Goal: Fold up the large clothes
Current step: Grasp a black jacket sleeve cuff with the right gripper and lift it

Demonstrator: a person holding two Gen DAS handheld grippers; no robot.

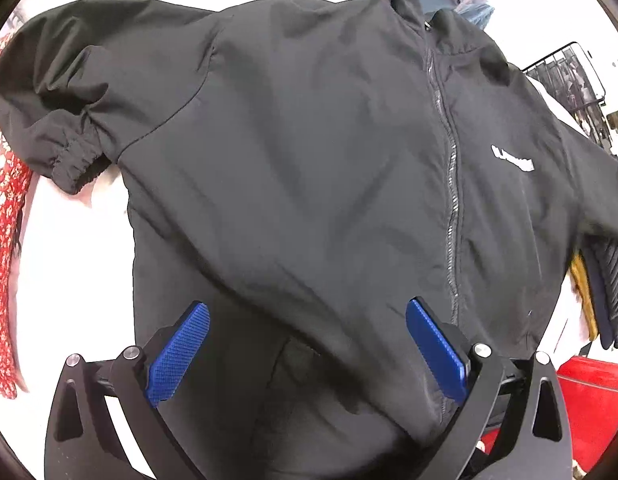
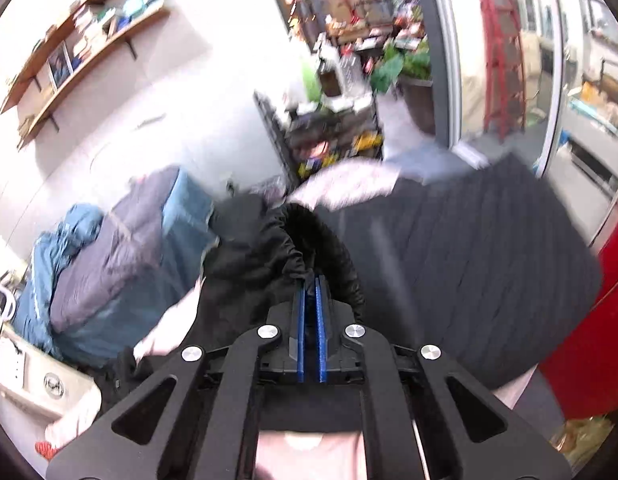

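Below, the left gripper (image 1: 305, 344) hangs with jaws spread over the black jacket (image 1: 309, 152), spread zipped on the white table (image 1: 77, 248). Only the right wrist view shows the right gripper (image 2: 310, 280) clenched on the jacket's cuff (image 2: 285, 248), lifted beside blue clothes (image 2: 109, 256).

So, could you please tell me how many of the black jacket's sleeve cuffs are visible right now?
2. One elastic cuff lies at the jacket's left in the left wrist view; the other cuff is pinched in the shut right gripper.

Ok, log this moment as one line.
stage: folding black jacket | left claw: open above jacket | right claw: shut on jacket cuff | zipper: closed
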